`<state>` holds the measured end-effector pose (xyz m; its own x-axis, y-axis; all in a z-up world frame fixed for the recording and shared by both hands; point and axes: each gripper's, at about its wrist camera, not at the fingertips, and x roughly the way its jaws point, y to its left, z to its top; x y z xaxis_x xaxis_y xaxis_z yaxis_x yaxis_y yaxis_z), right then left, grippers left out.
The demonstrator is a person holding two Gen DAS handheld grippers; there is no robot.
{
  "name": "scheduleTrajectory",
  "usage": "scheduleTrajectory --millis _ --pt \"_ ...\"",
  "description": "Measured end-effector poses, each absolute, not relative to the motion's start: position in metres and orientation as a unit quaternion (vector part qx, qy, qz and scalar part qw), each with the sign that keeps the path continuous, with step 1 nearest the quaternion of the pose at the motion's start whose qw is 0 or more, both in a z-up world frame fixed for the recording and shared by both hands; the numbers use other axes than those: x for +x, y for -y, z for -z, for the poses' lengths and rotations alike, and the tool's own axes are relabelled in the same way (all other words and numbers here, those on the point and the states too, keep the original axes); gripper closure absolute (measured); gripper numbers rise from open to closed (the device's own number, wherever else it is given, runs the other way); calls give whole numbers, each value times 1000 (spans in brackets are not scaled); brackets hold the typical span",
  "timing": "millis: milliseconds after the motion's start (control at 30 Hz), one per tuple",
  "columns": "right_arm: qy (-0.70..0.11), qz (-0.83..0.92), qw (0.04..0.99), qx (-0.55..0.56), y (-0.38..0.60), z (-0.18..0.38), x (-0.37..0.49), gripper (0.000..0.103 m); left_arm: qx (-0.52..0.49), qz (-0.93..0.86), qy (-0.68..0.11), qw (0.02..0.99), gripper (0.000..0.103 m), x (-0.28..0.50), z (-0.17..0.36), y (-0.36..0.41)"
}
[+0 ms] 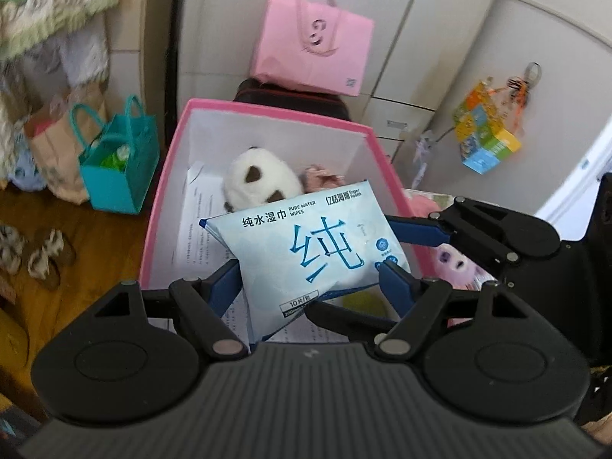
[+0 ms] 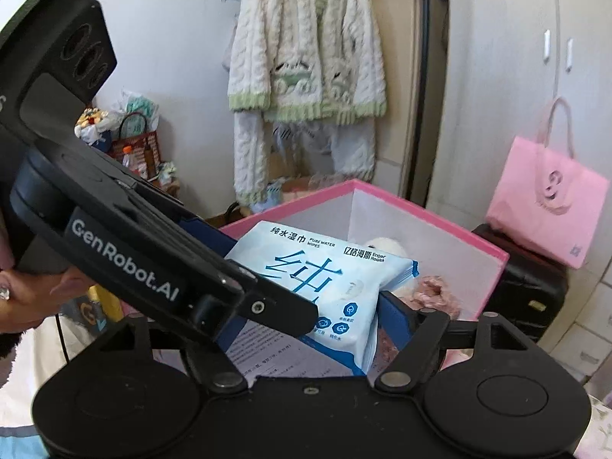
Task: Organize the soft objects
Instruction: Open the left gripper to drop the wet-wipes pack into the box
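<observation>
Two soft things, a plush panda (image 1: pixel 257 183) and pink scrunchie (image 1: pixel 323 180), are already laid in the pink box (image 1: pixel 160 206); the wipes pack (image 1: pixel 313 252) is held above it, clamped by the left gripper (image 1: pixel 310 279), while the right gripper (image 2: pixel 302 329) cannot be judged.

Black left gripper (image 1: pixel 310 279), blue fingers (image 1: pixel 397 287), silver pivot screws, white GenRobot.AI lettering
</observation>
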<state>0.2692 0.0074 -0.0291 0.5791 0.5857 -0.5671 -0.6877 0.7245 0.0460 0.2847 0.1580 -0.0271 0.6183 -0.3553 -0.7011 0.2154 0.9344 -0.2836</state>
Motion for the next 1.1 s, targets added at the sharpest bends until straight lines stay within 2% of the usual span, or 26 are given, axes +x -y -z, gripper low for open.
scheduleTrajectory --millis 233,467,733,1100 --pt "-321 -369 867 -98 -22 46 293 24 -82 139 -436 885 26 310 45 -164" --pt "-331 -344 863 -167 -37 46 297 24 -57 119 -418 899 27 311 40 -161" --pt "-324 -341 864 -179 -25 30 274 24 -43 108 -389 914 27 277 13 -169" --pt "-311 -329 870 -195 6 -9 214 23 -3 140 -312 940 26 178 -38 -155"
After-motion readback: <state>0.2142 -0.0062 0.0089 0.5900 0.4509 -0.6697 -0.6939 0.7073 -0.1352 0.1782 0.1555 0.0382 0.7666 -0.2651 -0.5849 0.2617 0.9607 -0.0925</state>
